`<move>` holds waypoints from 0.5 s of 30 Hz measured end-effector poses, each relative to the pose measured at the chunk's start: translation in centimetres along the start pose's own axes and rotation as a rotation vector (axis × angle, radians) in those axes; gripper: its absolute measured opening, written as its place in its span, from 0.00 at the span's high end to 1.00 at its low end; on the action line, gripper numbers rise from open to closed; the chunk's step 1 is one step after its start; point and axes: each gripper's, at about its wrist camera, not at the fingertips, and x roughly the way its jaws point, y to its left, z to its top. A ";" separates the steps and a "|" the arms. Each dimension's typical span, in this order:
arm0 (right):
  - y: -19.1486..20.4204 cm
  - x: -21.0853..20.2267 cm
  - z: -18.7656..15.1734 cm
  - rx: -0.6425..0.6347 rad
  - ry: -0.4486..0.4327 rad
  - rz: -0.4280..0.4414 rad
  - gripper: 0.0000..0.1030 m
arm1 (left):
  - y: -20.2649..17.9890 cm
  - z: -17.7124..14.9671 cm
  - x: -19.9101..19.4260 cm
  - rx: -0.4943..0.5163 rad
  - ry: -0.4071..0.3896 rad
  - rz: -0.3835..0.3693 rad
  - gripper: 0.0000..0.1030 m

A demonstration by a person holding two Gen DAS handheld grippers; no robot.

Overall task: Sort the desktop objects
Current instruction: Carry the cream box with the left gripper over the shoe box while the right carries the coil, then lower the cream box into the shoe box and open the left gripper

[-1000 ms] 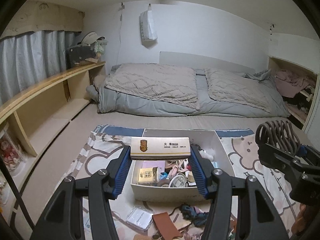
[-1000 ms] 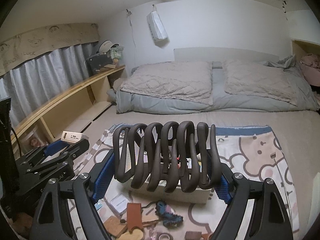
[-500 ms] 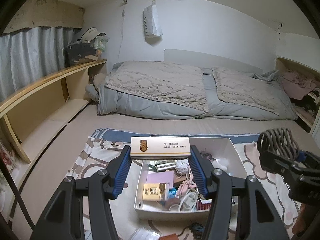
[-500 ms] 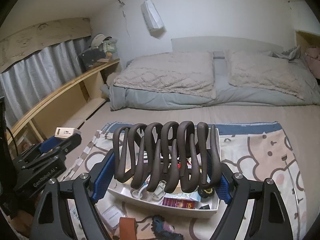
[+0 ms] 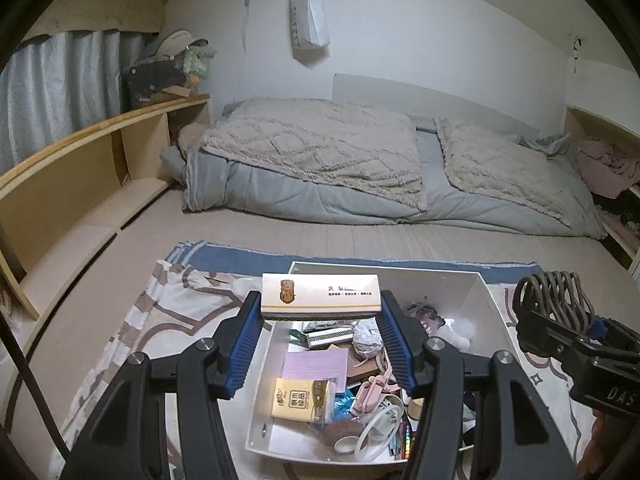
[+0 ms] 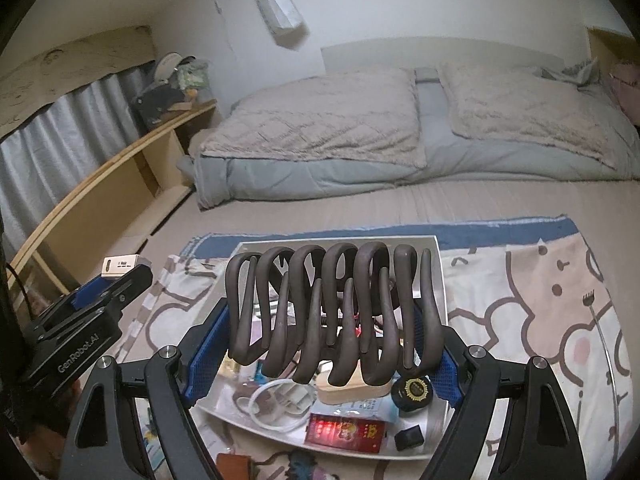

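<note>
The left gripper [image 5: 320,312] points forward and somewhat downward, its blue pads [image 5: 247,334] clamped on the two short ends of a held object that spans the gap near the fingertips. The right gripper [image 6: 332,332] tilts down likewise, jaws set wide, pads [image 6: 204,350] pressing both ends of a broad held object. The two grippers sit side by side, the left one to the right gripper's left.

A bed [image 5: 360,184] with two beige quilts over grey bedding lies along the far wall. A white bag [image 5: 308,20] hangs above it. A wooden shelf [image 5: 80,168] runs at left below grey curtains [image 5: 60,80], carrying a cap [image 5: 178,42].
</note>
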 end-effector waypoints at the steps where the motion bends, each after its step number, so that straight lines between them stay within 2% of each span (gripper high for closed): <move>1: -0.2 0.4 0.0 0.004 0.007 -0.004 0.17 | -0.1 -0.1 0.6 -0.002 0.011 -0.006 0.45; 5: -1.5 1.7 -0.1 0.025 0.034 -0.018 0.17 | -1.3 -0.9 2.6 0.017 0.061 -0.038 0.45; 15: -2.9 3.6 -0.2 0.056 0.068 -0.029 0.17 | -5.2 -4.5 7.0 0.083 0.254 -0.139 0.45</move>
